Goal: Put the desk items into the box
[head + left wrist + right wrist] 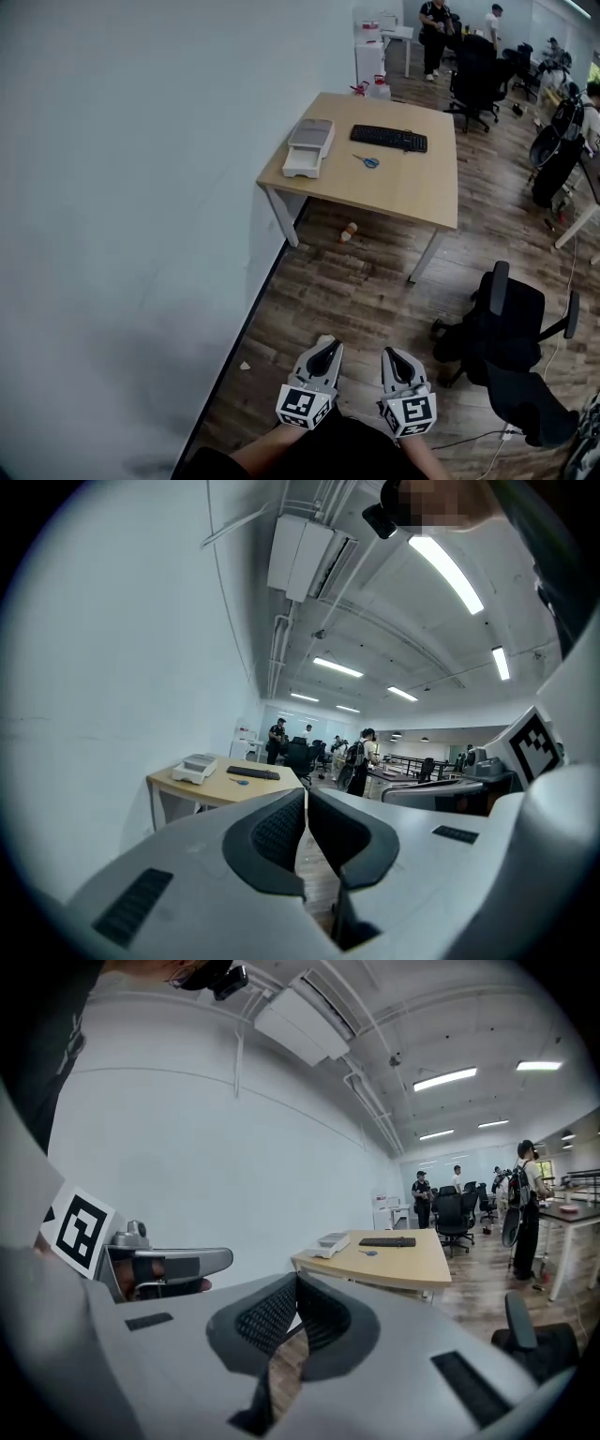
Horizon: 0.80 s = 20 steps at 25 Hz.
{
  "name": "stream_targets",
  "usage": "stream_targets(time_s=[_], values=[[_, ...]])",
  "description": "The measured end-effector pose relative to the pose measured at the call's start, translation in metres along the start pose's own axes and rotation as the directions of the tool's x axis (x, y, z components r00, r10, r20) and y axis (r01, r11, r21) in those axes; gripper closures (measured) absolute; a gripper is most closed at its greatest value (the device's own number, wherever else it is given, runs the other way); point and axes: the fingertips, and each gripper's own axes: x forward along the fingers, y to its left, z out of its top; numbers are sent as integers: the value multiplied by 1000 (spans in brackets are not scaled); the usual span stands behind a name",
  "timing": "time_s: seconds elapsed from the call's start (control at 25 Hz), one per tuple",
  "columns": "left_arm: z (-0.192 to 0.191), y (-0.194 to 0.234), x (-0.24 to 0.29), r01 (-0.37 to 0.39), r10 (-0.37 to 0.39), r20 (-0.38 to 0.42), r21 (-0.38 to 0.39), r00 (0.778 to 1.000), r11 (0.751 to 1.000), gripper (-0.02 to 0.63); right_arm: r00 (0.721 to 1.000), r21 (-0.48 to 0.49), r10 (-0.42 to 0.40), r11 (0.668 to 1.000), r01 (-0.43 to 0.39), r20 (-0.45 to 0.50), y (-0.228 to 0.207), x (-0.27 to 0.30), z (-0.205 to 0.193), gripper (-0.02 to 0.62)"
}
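Observation:
A wooden desk (412, 192) stands against the white wall, well ahead of me. On it lie a black keyboard (388, 138), blue-handled scissors (367, 161) and a white box (310, 146) with its drawer pulled out. Both grippers hang close to my body, far from the desk. My left gripper (326, 350) and right gripper (395, 357) are shut with nothing between the jaws. The desk (220, 787) also shows small in the left gripper view, and the desk (394, 1262) in the right gripper view.
A small orange and white thing (349, 231) lies on the wooden floor under the desk. A black office chair (511, 347) stands to my right. More chairs (476, 80) and people (435, 33) are at the far end of the room.

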Motion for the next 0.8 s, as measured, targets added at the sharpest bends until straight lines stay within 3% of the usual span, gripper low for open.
stream_targets(time_s=[0.16, 0.36, 0.64, 0.8], values=[[-5, 39, 42, 22, -22, -22, -14, 1000, 1000, 584, 999, -23, -31, 999, 30, -38, -20, 51, 7, 537], [0, 88, 101, 77, -72, -65, 87, 995, 993, 584, 994, -40, -65, 997, 62, -92, -48, 131, 24, 537], [27, 171, 176, 96, -95, -58, 7, 994, 995, 584, 992, -42, -72, 997, 68, -105, -72, 251, 66, 537], [39, 211, 208, 90, -89, -50, 15, 995, 996, 584, 989, -43, -69, 997, 64, -127, -85, 300, 79, 537]])
